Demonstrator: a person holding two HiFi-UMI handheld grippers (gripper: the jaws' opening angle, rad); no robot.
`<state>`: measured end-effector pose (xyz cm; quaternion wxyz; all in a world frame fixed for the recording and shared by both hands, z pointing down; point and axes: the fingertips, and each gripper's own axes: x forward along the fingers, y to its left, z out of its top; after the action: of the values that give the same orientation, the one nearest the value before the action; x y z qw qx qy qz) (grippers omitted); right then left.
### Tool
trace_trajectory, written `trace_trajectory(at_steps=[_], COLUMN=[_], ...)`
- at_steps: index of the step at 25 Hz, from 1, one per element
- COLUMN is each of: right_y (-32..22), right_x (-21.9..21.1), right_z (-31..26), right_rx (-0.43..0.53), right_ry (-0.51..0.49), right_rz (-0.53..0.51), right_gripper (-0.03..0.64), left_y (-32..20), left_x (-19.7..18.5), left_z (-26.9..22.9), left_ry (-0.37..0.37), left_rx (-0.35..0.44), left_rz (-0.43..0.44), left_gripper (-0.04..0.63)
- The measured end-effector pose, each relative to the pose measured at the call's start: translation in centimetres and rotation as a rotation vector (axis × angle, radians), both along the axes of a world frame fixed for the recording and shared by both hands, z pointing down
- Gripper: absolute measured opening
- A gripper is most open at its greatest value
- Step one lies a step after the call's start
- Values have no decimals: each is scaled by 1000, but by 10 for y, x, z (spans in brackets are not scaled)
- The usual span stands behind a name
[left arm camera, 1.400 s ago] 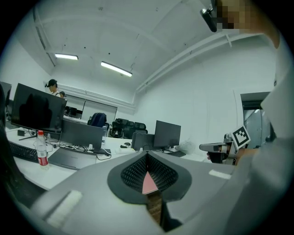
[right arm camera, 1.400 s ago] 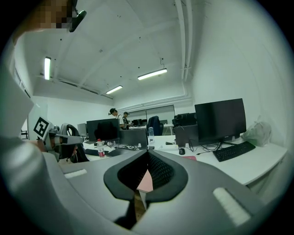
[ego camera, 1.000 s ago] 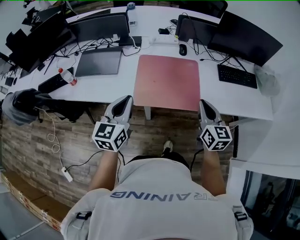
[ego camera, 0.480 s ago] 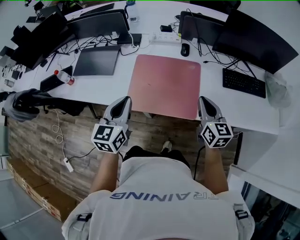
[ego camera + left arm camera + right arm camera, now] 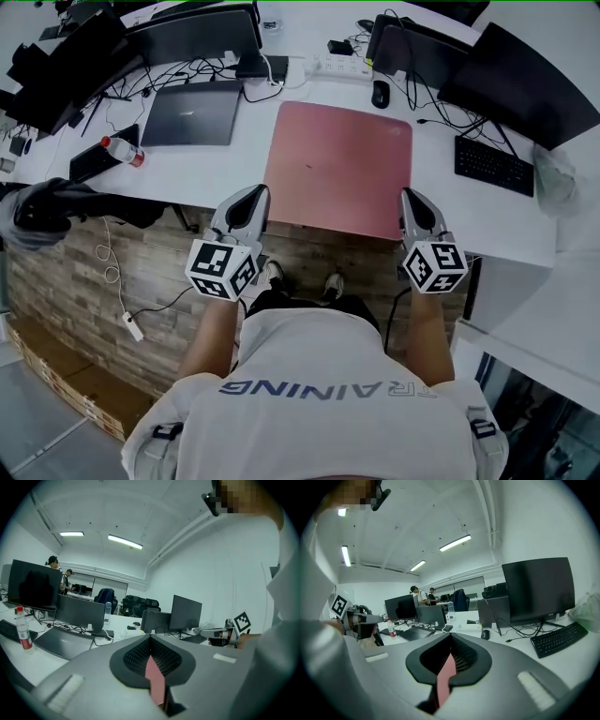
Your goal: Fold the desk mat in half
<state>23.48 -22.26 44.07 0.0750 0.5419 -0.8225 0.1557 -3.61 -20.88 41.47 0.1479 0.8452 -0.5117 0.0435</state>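
Note:
The pink desk mat lies flat on the white desk, and its near edge overhangs the desk front. My left gripper is shut on the mat's near left corner. At the near right corner my right gripper is shut on the mat as well. In the left gripper view a thin pink strip of mat runs edge-on between the closed dark pads. The right gripper view shows the same: the mat is pinched edge-on between the pads.
Behind the mat stand two monitors, a mouse and a power strip. A keyboard lies at the right, a laptop and a bottle at the left. Cables cross the back of the desk.
Both grippers keep their hold on the mat's near corners and have edged slightly toward the desk. The person's feet have stepped forward under the desk front.

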Motion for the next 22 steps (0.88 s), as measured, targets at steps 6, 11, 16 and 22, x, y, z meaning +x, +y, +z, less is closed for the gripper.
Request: trace_trajectory(at_steps=[6, 11, 16, 22], right_y=[-15, -19, -24, -21], right_x=[-51, -91, -127, -178], right_z=[0, 16, 34, 58], right_rx=[-9, -63, -112, -163], right_ry=[26, 51, 53, 89], right_rz=[-16, -91, -187, -321], right_gripper=[17, 17, 17, 19], left_y=[-9, -9, 0, 19], left_x=[-46, -69, -90, -115], left_z=[9, 10, 17, 30], left_ry=[8, 6, 2, 5], left_rx=[-14, -18, -37, -69], left_rz=[7, -14, -66, -134], left_gripper=[-2, -2, -2, -2])
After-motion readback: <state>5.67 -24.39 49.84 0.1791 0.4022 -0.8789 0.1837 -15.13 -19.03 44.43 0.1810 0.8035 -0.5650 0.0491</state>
